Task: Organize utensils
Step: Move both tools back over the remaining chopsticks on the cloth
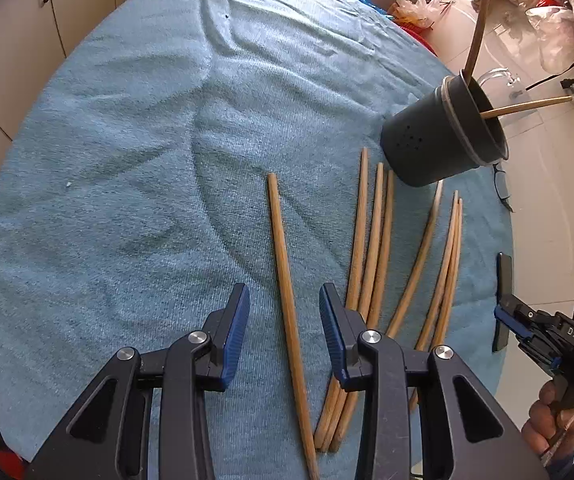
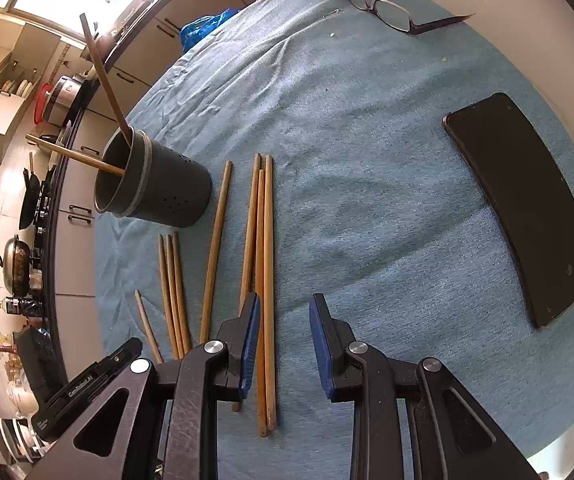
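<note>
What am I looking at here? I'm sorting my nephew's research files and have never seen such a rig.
A person holds two hand-held grippers, each with a fisheye camera looking along its fingers. The left gripper, open, straddles a single chopstick without pinching it. The right gripper, also open, holds nothing and hangs over a bundle of three chopsticks. On the blue towel stand a dark holder with two chopsticks inside, more loose chopsticks, a phone and glasses.
</note>
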Motion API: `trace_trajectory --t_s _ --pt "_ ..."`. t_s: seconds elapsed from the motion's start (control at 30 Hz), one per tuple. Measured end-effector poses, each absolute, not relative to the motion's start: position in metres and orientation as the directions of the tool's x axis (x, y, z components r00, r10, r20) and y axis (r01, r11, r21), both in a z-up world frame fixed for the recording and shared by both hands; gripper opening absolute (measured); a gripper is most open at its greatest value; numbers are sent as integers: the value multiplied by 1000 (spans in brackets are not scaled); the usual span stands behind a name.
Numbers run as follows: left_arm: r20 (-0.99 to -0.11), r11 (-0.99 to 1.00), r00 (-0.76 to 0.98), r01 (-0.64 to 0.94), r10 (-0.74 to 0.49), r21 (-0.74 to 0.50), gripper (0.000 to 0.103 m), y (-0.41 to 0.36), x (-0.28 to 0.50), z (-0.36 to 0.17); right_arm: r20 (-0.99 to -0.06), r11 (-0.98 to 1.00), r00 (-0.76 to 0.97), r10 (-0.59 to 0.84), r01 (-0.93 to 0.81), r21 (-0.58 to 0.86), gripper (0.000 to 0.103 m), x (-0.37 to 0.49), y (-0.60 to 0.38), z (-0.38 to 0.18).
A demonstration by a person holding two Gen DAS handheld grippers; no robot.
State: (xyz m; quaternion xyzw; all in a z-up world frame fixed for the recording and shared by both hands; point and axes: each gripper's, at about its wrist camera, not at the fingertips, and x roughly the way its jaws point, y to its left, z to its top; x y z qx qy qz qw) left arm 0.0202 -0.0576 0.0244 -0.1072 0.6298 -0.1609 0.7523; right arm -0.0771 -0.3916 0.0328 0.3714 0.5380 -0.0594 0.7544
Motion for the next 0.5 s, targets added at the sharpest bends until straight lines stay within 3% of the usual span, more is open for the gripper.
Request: trace_trajectory --t_s 0.33,0.5 --pt "-929 940 163 127 -334 -316 34 -69 28 15 -863 723 400 310 490 487 27 -69 -396 30" --pt "-944 958 187 151 -271 -245 21 -75 30 15 -869 741 388 305 477 473 27 -54 -392 29"
